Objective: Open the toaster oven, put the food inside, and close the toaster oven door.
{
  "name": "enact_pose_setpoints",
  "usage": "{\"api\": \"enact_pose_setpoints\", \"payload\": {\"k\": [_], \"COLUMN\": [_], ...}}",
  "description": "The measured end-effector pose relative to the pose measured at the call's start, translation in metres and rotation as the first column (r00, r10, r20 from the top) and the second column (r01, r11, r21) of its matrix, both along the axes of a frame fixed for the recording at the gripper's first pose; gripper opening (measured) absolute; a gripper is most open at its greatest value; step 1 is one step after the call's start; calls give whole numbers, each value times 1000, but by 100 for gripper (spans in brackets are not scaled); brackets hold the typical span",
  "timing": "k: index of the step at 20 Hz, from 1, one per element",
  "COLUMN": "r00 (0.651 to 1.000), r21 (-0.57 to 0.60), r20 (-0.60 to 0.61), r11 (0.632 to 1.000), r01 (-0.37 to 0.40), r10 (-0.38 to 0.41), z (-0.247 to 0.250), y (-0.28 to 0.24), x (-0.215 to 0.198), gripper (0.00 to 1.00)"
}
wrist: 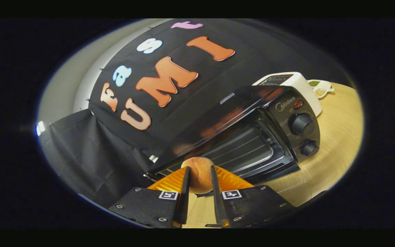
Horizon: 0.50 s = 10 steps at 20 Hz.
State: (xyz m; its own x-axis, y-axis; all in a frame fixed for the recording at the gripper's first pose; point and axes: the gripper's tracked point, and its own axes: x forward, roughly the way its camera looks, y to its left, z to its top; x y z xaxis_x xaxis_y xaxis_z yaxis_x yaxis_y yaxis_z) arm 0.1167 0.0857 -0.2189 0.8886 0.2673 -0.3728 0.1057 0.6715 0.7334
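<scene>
Between the two fingers of the tongs (199,176) sat one round bread roll (199,173), its crust smooth, matte and tan with a paler floury patch near the top; both fingers pressed against its sides, so the tongs were clamped on it. The roll was held up just in front of the toaster oven (245,133), level with the left part of its open mouth and clear of the counter (334,144).

One toaster oven stood on the counter, a boxy body of glossy black metal whose top caught warm reflections. Its door (276,173) lay folded down at the front, showing the cavity, where a wire rack (242,152) of thin, shiny parallel bars ran across. On the oven's right-hand control panel were two round black knobs (301,124), one above the other, ridged at the rim, with one small red lamp (298,104) above them.

Behind the oven's right end stood one white slot toaster (295,84), smooth-sided with rounded corners and a dark slotted top. Further right of the oven lay one small white dish (321,88) with two hollows, one holding green grains and the other pale ones. The counter itself was a light wood with a fine, even grain and a curved edge.
</scene>
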Motion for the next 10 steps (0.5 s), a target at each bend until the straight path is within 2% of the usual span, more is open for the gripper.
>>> {"api": "enact_pose_setpoints", "payload": {"k": [3, 8, 10], "r00": [999, 998, 998], "r21": [12, -68, -144], "r20": [-44, -62, -52], "r11": [1000, 997, 989], "r01": [3, 28, 29], "r10": [-2, -32, -36], "z": [-19, -36, -39], "y": [1, -9, -10], "x": [15, 36, 43], "gripper": [32, 32, 32]}}
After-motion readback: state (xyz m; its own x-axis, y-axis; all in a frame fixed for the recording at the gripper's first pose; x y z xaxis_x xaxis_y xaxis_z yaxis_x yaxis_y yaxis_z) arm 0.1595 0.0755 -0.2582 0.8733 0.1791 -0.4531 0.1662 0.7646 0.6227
